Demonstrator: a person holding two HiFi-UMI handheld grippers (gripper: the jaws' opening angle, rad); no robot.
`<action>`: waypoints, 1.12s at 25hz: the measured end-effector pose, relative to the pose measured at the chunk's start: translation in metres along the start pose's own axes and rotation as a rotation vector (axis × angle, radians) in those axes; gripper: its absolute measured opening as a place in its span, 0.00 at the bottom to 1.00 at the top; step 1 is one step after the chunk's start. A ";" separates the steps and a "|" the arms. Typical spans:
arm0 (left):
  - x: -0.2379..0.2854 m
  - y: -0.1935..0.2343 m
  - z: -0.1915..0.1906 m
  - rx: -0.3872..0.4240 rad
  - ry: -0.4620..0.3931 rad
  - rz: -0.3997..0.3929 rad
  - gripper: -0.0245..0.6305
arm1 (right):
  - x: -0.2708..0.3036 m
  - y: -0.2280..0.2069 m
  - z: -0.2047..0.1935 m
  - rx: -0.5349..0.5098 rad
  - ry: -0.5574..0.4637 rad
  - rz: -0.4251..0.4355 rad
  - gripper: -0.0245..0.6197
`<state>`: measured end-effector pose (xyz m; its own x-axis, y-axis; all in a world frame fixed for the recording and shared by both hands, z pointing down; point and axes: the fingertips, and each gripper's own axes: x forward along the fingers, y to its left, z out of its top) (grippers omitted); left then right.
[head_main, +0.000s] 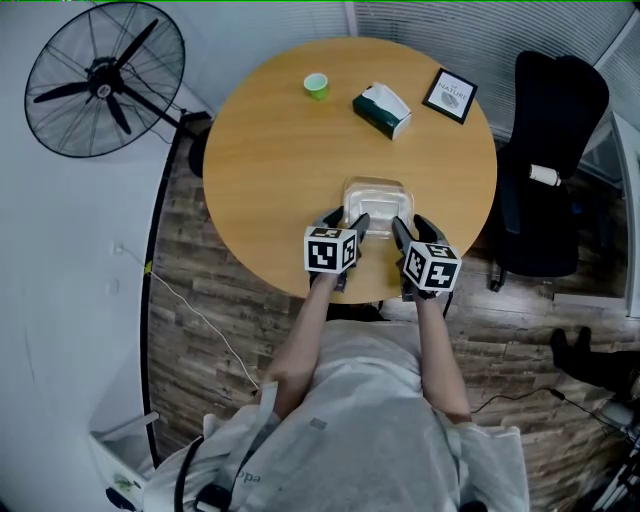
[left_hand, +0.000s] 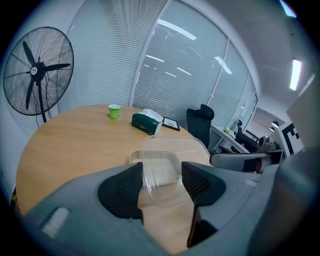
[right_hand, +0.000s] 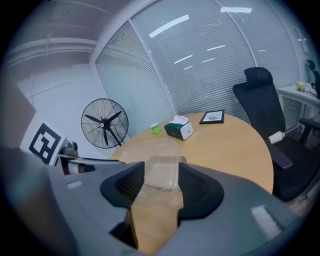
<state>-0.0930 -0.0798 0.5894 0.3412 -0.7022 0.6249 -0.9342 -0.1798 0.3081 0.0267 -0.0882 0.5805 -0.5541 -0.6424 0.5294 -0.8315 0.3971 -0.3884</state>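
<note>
Our left gripper (head_main: 345, 220) and right gripper (head_main: 411, 227) each clamp a near corner of the clear plastic container (head_main: 378, 194), which sits at the tabletop's (head_main: 265, 160) near edge. Well beyond the container lie a tissue box (head_main: 381, 110), a framed card (head_main: 450, 96) and a green cup (head_main: 316, 86).

Left tongs (head_main: 346, 222) and right tongs (head_main: 413, 228) hide the clear container's (head_main: 377, 195) near rim.

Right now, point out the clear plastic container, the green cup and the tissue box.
clear plastic container (head_main: 377, 197): head view, middle of its lid.
green cup (head_main: 316, 86): head view, its open top.
tissue box (head_main: 372, 110): head view, its dark green top.
</note>
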 end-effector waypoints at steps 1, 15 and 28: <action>0.000 -0.001 0.001 0.002 0.000 -0.001 0.42 | 0.000 -0.001 0.000 0.000 -0.001 0.000 0.36; 0.001 -0.002 0.004 0.011 0.000 0.002 0.42 | 0.000 -0.001 0.004 0.013 -0.010 0.004 0.36; 0.003 -0.001 0.013 0.014 -0.013 0.003 0.42 | 0.002 -0.001 0.009 0.021 -0.014 0.011 0.36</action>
<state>-0.0923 -0.0909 0.5819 0.3368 -0.7119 0.6162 -0.9367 -0.1872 0.2957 0.0272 -0.0956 0.5752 -0.5627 -0.6471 0.5144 -0.8241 0.3905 -0.4103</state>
